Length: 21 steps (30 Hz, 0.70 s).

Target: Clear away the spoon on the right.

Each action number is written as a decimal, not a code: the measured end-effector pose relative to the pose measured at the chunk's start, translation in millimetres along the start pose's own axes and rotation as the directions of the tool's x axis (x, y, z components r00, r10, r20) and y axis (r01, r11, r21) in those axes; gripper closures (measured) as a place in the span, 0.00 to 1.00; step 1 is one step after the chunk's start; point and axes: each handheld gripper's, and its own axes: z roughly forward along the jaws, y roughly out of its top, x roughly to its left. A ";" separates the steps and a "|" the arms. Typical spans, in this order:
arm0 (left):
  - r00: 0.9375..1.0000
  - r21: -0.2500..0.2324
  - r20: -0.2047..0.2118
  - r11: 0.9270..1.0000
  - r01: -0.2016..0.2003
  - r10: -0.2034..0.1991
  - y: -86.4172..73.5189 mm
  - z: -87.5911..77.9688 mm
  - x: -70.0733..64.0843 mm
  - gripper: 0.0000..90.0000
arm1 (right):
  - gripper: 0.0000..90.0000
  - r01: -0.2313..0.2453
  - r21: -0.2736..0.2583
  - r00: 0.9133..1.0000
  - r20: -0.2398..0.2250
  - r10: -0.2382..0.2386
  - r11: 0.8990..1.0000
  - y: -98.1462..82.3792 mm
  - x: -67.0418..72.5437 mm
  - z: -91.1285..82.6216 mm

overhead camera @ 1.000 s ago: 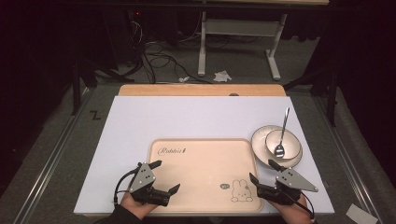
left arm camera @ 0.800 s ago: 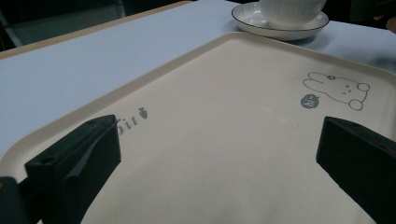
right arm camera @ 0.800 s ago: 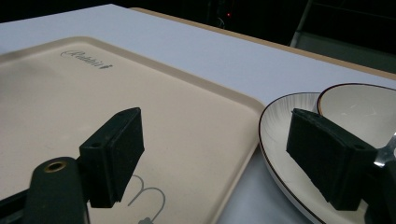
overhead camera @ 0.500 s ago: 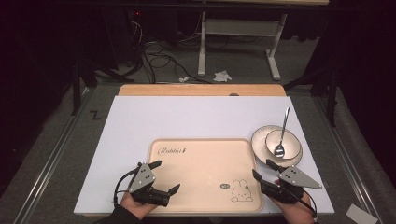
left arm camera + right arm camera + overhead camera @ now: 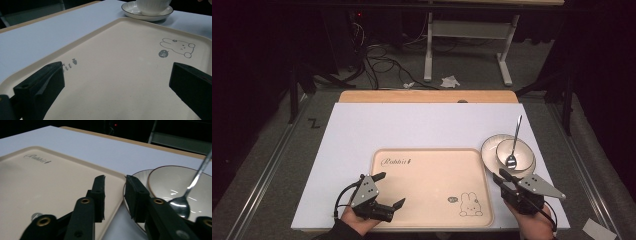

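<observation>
Since a second ago my right claw [image 5: 504, 178] has edged toward the saucer, while my left claw [image 5: 388, 190] has kept its place over the tray's near left corner. Left to right: left claw spread wide over the tray [image 5: 432, 165], holding nothing; right claw at the tray's right rim, jaws parted a little with nothing between them, tips just beside the saucer [image 5: 490, 150]. Bowl [image 5: 522, 149] sits on that saucer at the right of the white table [image 5: 362, 130], spoon [image 5: 513, 144] resting in it, handle leaning away from me.
</observation>
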 end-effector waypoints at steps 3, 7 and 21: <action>1.000 0.001 0.001 1.000 -0.001 0.001 0.0 0.1 -0.2 0.01 | 0.91 0.002 0.002 1.000 0.003 -0.002 1.000 2.1 -0.7 -1.5; 1.000 0.002 0.004 1.000 -0.008 0.008 0.1 0.2 -1.2 0.01 | 1.00 -0.014 0.010 1.000 0.014 0.014 1.000 5.1 -2.5 -3.5; 1.000 -0.005 0.012 1.000 -0.004 0.004 0.5 0.1 -0.5 0.01 | 1.00 -0.085 -0.013 0.982 0.168 0.086 0.996 23.6 -35.3 -11.1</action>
